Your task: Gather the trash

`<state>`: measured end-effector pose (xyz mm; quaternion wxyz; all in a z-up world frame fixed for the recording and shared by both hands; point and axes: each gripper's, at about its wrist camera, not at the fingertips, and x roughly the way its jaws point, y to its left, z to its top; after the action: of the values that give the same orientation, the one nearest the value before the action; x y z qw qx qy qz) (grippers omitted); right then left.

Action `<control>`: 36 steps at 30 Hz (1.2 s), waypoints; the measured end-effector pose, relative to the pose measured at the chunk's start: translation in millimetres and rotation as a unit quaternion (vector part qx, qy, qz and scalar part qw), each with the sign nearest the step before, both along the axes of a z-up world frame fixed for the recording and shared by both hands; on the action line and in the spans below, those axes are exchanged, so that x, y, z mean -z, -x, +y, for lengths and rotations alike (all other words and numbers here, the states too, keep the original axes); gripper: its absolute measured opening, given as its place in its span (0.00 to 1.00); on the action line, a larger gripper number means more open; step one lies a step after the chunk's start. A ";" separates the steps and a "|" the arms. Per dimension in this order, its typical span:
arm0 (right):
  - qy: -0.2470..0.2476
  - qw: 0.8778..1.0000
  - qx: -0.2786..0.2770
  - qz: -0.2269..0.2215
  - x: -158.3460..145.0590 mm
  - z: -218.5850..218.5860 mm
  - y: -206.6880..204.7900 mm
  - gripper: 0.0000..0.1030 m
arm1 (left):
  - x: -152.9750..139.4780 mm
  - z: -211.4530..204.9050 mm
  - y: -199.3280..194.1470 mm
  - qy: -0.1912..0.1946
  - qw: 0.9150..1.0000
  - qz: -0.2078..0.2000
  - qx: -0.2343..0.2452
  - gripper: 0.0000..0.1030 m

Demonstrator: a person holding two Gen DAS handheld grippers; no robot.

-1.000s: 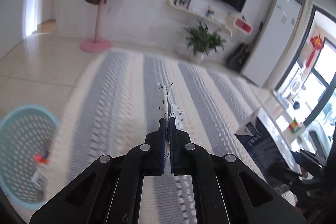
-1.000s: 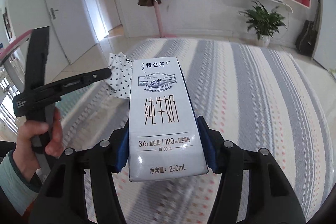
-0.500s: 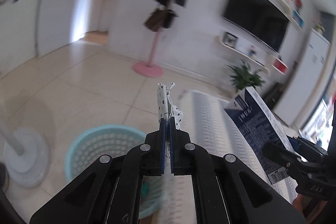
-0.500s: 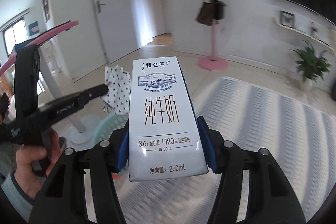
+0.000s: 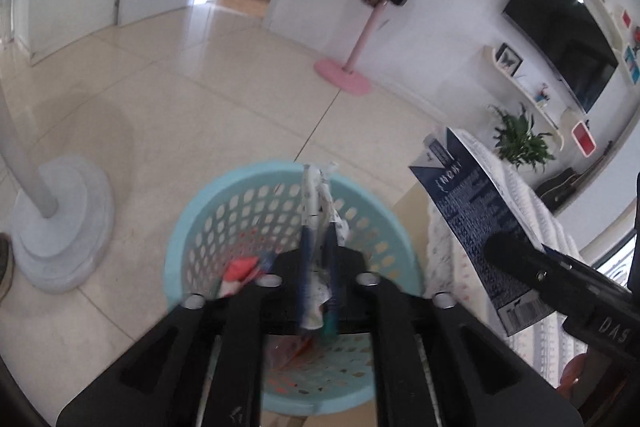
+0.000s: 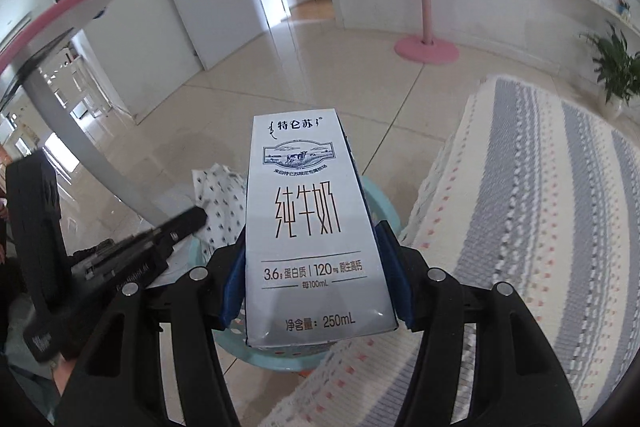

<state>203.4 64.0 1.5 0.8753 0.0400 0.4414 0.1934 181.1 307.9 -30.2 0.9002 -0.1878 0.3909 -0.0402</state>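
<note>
Tile floor (image 5: 168, 75) open; L gripper (image 5: 318, 227) opening over basket (image 5: 180, 239) rim.

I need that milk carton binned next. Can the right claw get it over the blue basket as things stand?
Probably yes. The right claw grips the milk carton just short of the blue basket, whose open top is only partly taken by the left claw, opening around spotted paper.

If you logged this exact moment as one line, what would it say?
left tool: opening over basket, spotted paper between its fingers | right tool: gripping milk carton near basket | next: likely drop
</note>
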 end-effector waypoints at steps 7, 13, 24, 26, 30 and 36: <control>-0.039 0.998 0.011 0.042 17.9 -6.2 -13.8 0.59 | 12.8 11.2 1.2 -0.014 1.000 0.020 -0.004 0.46; -0.067 0.997 0.024 0.019 -1.7 -36.4 6.7 0.59 | -12.2 -2.7 14.9 -0.042 0.999 -0.010 0.004 0.64; 0.005 0.986 0.059 -0.158 -87.8 -120.8 105.4 0.64 | -131.4 -90.0 101.2 -0.146 0.975 -0.167 -0.018 0.83; 0.015 0.980 0.063 -0.186 -91.4 -135.2 124.9 0.66 | -138.7 -106.5 125.9 -0.169 0.965 -0.196 -0.039 0.89; 0.025 0.965 0.088 -0.246 -82.2 -160.2 161.0 0.69 | -133.9 -139.3 156.3 -0.211 0.951 -0.220 -0.058 0.92; 0.045 0.947 0.129 -0.292 -52.6 -186.4 182.5 0.71 | -104.6 -167.7 160.2 -0.202 0.953 -0.221 -0.050 0.93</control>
<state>21.0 -122.3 54.1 0.9841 -0.0010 0.1662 0.0622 20.8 140.1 74.4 0.9840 -0.0076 0.1727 0.0439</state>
